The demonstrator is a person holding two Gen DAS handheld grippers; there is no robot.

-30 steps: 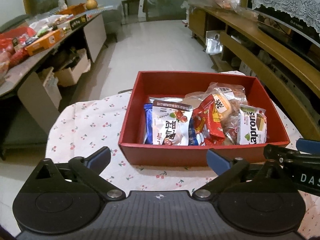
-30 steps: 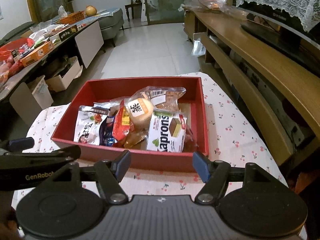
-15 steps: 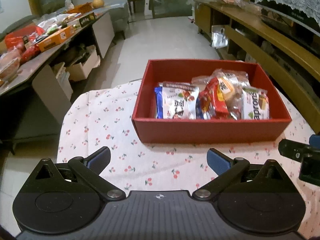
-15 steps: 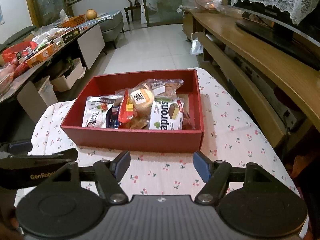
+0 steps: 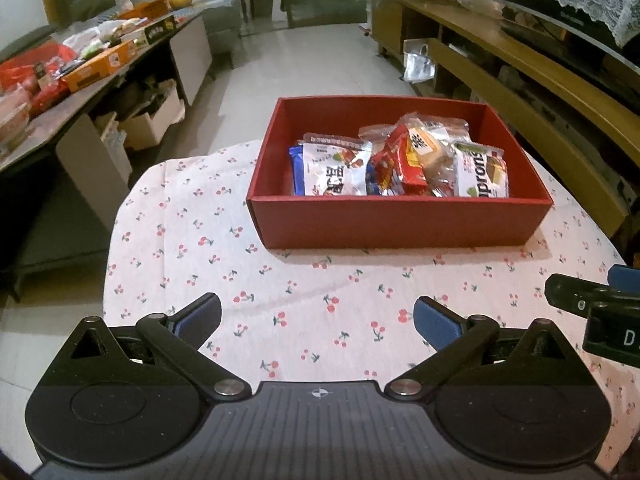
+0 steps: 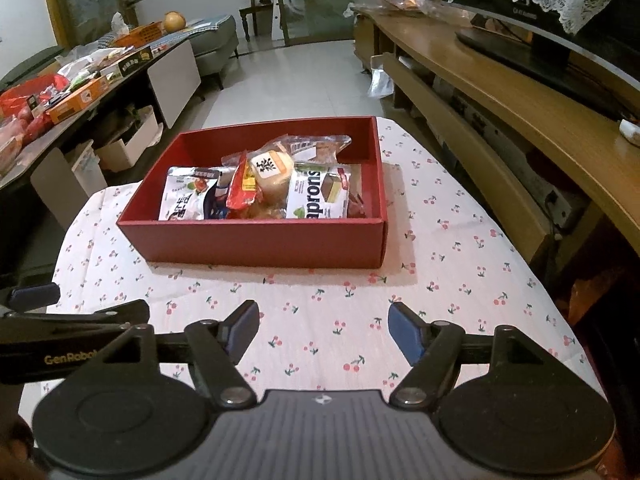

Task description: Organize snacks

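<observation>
The red box (image 5: 400, 222) sits on the counter (image 5: 192, 216), on its cherry-print cloth, toward the far side. Inside it lie the snack packets: a white packet (image 5: 334, 170) at left, a red packet (image 5: 402, 164) in the middle, a green-and-white wafer packet (image 5: 478, 172) at right. The left claw (image 5: 318, 316) hangs over the near cloth, jaws apart, holding nothing. The right claw (image 6: 324, 330) likewise stands apart and empty, well short of the box.
</observation>
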